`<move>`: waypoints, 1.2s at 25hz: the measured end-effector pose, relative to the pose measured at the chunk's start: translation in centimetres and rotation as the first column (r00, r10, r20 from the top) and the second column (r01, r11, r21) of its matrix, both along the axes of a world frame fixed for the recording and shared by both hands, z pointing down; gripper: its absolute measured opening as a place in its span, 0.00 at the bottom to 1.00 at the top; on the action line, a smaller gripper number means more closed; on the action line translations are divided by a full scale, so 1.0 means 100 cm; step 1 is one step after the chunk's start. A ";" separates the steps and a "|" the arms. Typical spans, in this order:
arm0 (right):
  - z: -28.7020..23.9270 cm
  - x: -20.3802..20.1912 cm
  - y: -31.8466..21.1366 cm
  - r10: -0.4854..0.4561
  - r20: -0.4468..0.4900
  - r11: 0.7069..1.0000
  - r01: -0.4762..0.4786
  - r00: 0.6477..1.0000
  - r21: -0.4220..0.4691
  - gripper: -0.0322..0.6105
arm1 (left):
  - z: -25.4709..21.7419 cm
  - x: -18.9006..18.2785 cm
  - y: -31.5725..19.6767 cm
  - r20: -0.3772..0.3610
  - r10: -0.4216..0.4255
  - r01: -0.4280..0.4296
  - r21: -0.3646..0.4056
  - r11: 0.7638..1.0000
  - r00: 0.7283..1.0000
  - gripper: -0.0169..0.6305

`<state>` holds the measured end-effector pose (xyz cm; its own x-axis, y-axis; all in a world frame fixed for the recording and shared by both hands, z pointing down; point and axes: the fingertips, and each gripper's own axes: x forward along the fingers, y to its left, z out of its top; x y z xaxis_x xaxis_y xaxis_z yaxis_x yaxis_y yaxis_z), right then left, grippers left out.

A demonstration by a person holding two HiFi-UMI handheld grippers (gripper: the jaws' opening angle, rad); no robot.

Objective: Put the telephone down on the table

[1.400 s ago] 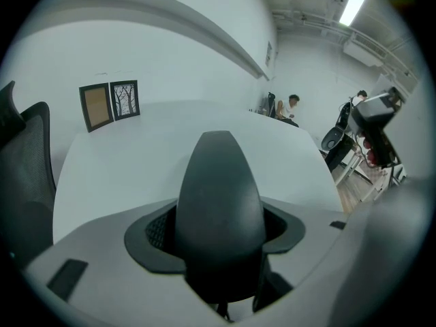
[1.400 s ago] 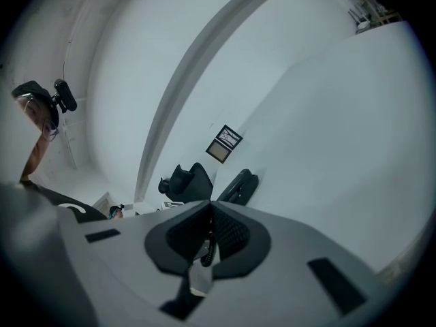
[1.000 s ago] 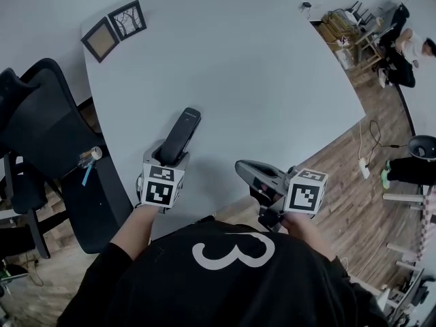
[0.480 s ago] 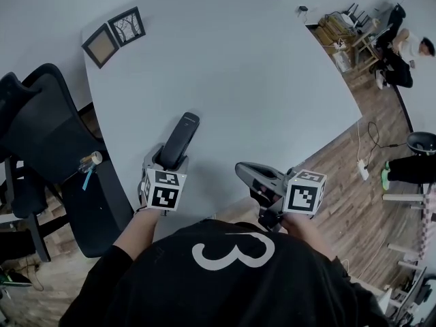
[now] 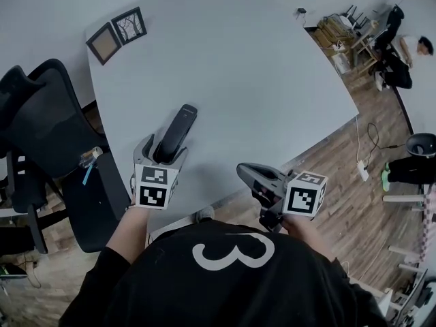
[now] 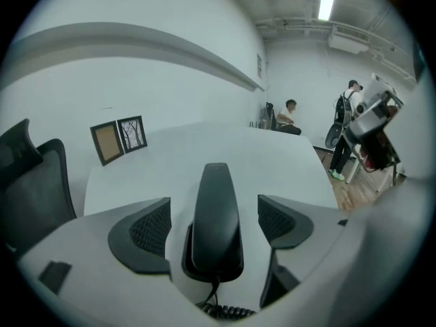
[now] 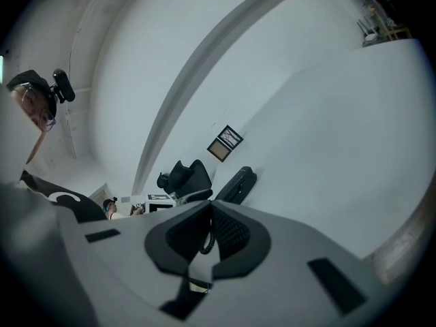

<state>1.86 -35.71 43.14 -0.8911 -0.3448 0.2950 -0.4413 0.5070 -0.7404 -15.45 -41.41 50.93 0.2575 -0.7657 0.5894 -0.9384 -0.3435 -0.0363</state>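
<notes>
The black telephone handset (image 5: 178, 131) lies flat on the white table (image 5: 259, 80), near its front left edge. My left gripper (image 5: 163, 150) straddles the handset's near end; its jaws have just been opening. In the left gripper view the handset (image 6: 216, 216) lies between the pads (image 6: 151, 229) with a gap on each side, and its coiled cord (image 6: 219, 311) trails out below. My right gripper (image 5: 244, 171) hovers at the table's front edge. In the right gripper view its jaws (image 7: 210, 210) are nearly together with a coiled cord (image 7: 204, 240) in the narrow gap.
Two small picture frames (image 5: 116, 31) stand at the table's far left corner. A black office chair (image 5: 41, 128) is just left of the table. People (image 5: 402, 46) and furniture are at the far right, on the wooden floor.
The left gripper's jaws have spread away from the handset, and the gripper has lifted slightly. The handset stays on the table. The right gripper has barely shifted.
</notes>
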 end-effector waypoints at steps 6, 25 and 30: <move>-0.030 0.001 0.018 -0.039 0.036 0.996 0.036 0.999 0.085 0.06 | -0.074 -0.001 0.033 -0.160 -0.030 0.044 0.086 0.995 0.987 0.63; -0.120 0.027 0.198 -0.230 0.030 0.906 0.202 0.973 0.372 0.06 | -0.203 0.129 0.264 -0.516 0.212 -0.139 0.177 0.974 0.830 0.05; -0.119 0.047 0.239 -0.224 0.029 0.904 0.197 0.974 0.380 0.06 | -0.193 0.158 0.304 -0.495 0.243 -0.185 0.164 0.969 0.834 0.05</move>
